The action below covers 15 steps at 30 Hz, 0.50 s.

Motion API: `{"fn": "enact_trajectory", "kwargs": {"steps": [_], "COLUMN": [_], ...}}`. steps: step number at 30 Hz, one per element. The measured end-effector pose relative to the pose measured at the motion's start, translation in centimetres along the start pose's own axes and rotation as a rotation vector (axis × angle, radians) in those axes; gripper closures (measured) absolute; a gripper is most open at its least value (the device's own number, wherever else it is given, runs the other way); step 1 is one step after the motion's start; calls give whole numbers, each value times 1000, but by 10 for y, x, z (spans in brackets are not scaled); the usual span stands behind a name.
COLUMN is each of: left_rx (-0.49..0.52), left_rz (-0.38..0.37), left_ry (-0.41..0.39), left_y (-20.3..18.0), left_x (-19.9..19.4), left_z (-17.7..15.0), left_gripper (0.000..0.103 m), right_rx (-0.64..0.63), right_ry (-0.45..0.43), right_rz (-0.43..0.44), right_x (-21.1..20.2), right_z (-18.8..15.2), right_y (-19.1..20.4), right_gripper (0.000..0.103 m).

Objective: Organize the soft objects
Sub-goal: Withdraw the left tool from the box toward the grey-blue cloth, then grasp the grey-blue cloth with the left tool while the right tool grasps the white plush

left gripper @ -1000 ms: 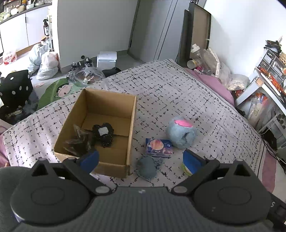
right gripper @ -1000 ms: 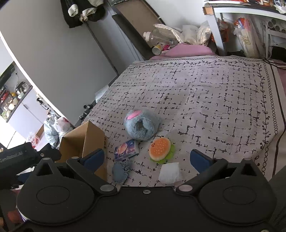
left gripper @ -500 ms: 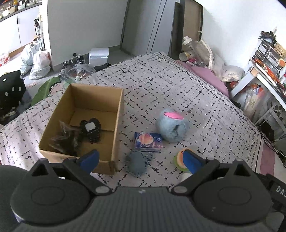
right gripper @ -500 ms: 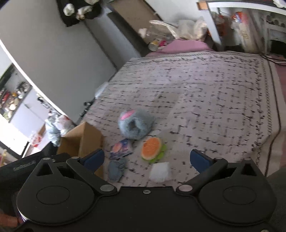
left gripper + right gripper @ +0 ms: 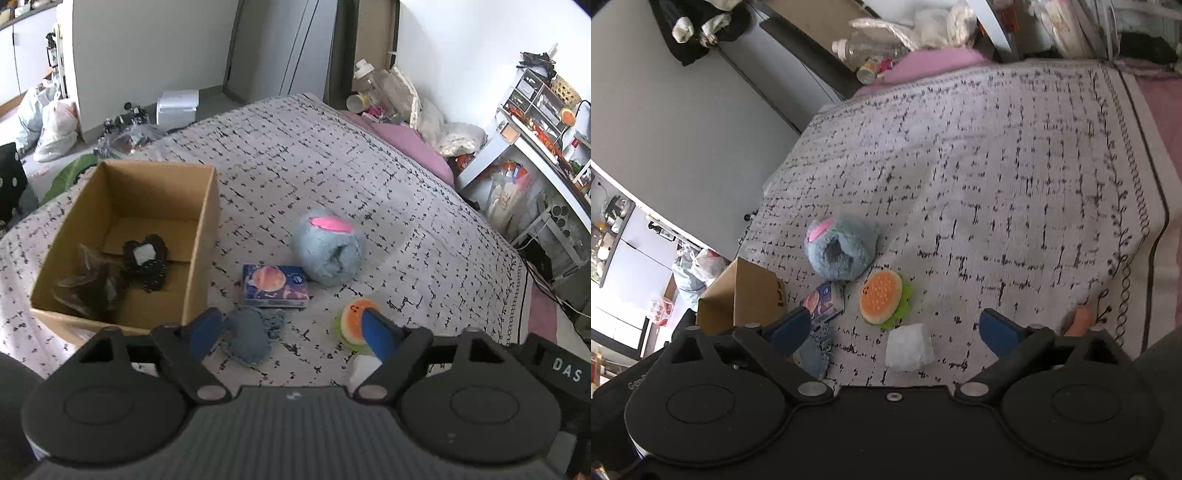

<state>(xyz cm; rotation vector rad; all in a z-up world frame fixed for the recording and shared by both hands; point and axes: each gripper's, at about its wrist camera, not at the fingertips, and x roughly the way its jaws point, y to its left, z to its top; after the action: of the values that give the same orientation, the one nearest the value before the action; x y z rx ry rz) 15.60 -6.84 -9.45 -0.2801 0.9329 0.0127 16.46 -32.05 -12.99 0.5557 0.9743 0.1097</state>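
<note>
On the patterned bedspread lie a fluffy blue plush with a pink patch [image 5: 328, 251] [image 5: 842, 249], a blue tissue pack [image 5: 275, 286] [image 5: 823, 301], a grey-blue fabric piece [image 5: 249, 338] [image 5: 812, 356], an orange burger plush [image 5: 354, 319] [image 5: 882, 297] and a white soft block [image 5: 908, 349] [image 5: 365, 369]. A cardboard box [image 5: 201, 236] [image 5: 750, 291] at the left holds a black item [image 5: 146, 262] and a dark crinkled bag [image 5: 90, 282]. My left gripper [image 5: 291, 330] is open above the fabric piece. My right gripper [image 5: 894, 328] is open above the white block.
The bed's pink edge [image 5: 406, 136] meets clutter and a white shelf unit [image 5: 535, 147] at the right. Bags [image 5: 51, 125] and a white box [image 5: 177, 107] stand on the floor beyond the bed. A dark panel [image 5: 809, 51] leans on the wall.
Both grippers have moved forward and down toward the items on the bed. The left view has shifted right, so the burger plush and white block now show beside its right finger.
</note>
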Motion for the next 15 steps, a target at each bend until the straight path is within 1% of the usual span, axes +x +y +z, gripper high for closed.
{"fn": "enact_trajectory", "kwargs": {"steps": [1,3,5,7,12,15], "left_rx": [2,10,10,5,5,14], "left_rz": [0,-7,-14,-18,-2,4], "left_ry": [4,9,18,38,91,105], "left_y": [-1,-4,-6,-7,-5,-4], "left_x": [2,6,12,21,43,52], "left_z": [0,-1,-1,-1,-5,-8], "left_gripper": [29,30,32,36,38,48], "right_rx": [16,58,92,118,127,147], "right_ry": [11,32,56,78,105,117], "right_rz": [6,9,12,17,-17,-26], "right_x": [3,10,16,23,39,47], "right_z": [0,0,-1,-2,-5,-4], "right_y": [-2,-6,-8,-10,-8,-9], "right_gripper": [11,12,16,20,23,24]}}
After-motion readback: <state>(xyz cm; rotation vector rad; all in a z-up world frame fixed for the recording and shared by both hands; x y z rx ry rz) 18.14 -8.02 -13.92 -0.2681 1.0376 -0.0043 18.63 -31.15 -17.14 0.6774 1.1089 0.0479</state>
